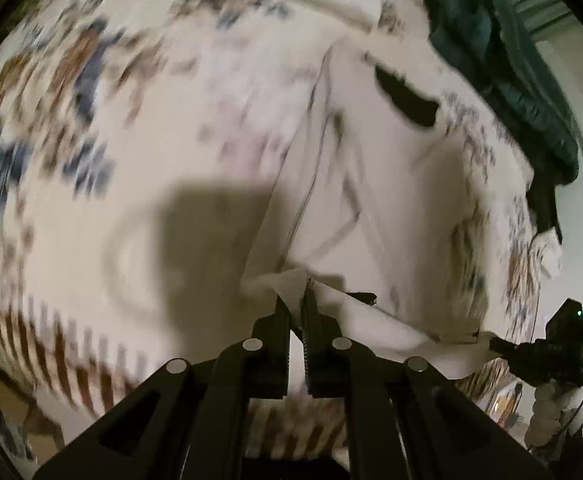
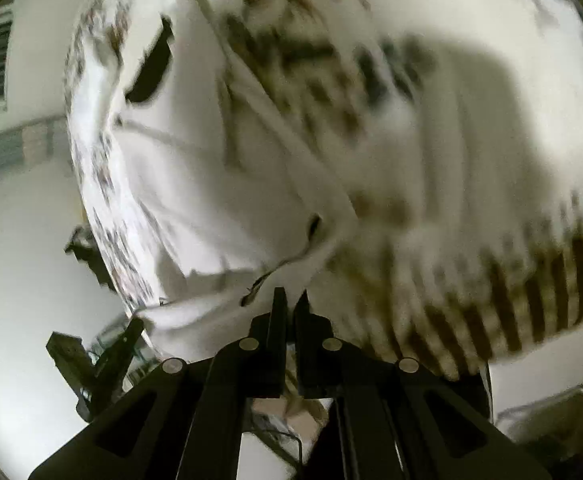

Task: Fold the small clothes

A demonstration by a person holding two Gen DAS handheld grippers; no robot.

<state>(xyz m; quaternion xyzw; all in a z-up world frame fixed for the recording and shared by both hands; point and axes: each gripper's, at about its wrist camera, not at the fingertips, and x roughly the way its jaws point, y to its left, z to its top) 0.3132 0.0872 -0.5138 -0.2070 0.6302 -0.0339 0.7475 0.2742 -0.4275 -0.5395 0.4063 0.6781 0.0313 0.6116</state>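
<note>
A small white garment lies stretched over a patterned tablecloth; both views are motion-blurred. My left gripper is shut on a bunched edge of the white garment. In the right wrist view the same white garment runs from the top left down to my right gripper, whose fingers are closed on its lower hem. The other gripper shows at the edge of each view: the right one holds the garment's far corner, the left one sits at the lower left.
The tablecloth has a floral print and a brown striped border. A dark green garment lies heaped at the table's far right edge. White walls and floor surround the table.
</note>
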